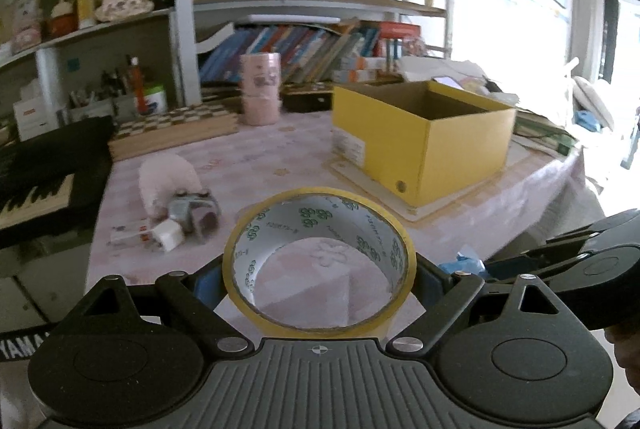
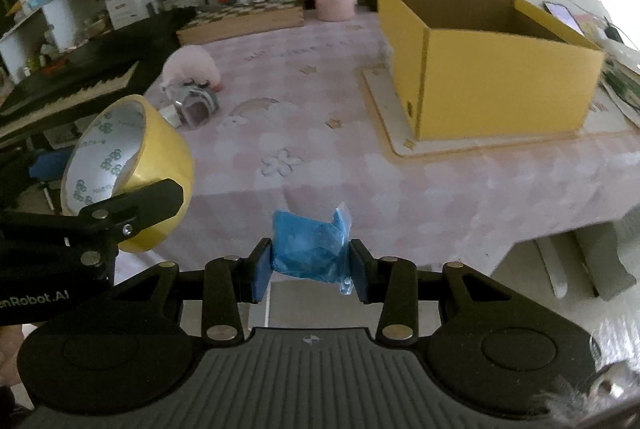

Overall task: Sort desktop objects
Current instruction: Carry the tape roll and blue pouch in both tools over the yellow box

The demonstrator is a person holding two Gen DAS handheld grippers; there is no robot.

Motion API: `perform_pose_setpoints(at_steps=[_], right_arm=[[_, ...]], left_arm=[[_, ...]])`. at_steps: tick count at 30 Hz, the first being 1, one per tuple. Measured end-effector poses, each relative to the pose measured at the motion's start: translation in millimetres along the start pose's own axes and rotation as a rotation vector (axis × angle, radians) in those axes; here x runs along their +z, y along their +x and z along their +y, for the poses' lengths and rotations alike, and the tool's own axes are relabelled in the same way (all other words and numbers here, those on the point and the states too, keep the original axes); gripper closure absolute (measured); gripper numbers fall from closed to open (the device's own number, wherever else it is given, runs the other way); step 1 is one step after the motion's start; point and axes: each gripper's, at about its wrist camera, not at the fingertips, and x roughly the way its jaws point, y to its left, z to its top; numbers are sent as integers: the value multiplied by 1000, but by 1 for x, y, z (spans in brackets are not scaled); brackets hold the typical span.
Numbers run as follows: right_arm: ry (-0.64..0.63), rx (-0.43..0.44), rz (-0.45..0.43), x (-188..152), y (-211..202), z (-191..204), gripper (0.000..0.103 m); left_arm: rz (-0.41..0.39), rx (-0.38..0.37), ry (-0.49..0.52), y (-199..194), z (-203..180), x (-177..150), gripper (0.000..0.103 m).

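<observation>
Now, tape roll (image 1: 319,265) gripped, hole facing left wrist camera

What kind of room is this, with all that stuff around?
Most likely a study or a child's room at home. Shelves crammed with books stand behind a desk with a pink flowery cover, a piano keyboard sits at its side, and a pink soft toy lies on the desk.

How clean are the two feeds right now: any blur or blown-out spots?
Left wrist view: window side at right blown out white, shelves and clutter beside the tape roll smeared. Right wrist view: blue packet sharp, yellow box slightly soft, top-right corner overexposed.
</observation>
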Motion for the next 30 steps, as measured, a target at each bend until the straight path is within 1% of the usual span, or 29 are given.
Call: perform_pose_setpoints(at_steps=[5,11,17,22,30], right_arm=[[48,-26,17,-13,-7,-14,66],[90,-43,19,-20,-13,-32,66],[109,-61,2,-15,-17,-52,66],[138,-65,-6,-10,-18,-70,66],[169,-88,-33,-1,-22,-96,66]], left_arm=[[7,-44,28,2,-15,-1,11],[9,-74,63,9,-33,2,11],[-2,-92,102,17,-51,10,11],[-26,-96,138,23,-63,18,11],[-73,-98,167,34,-74,37,11]])
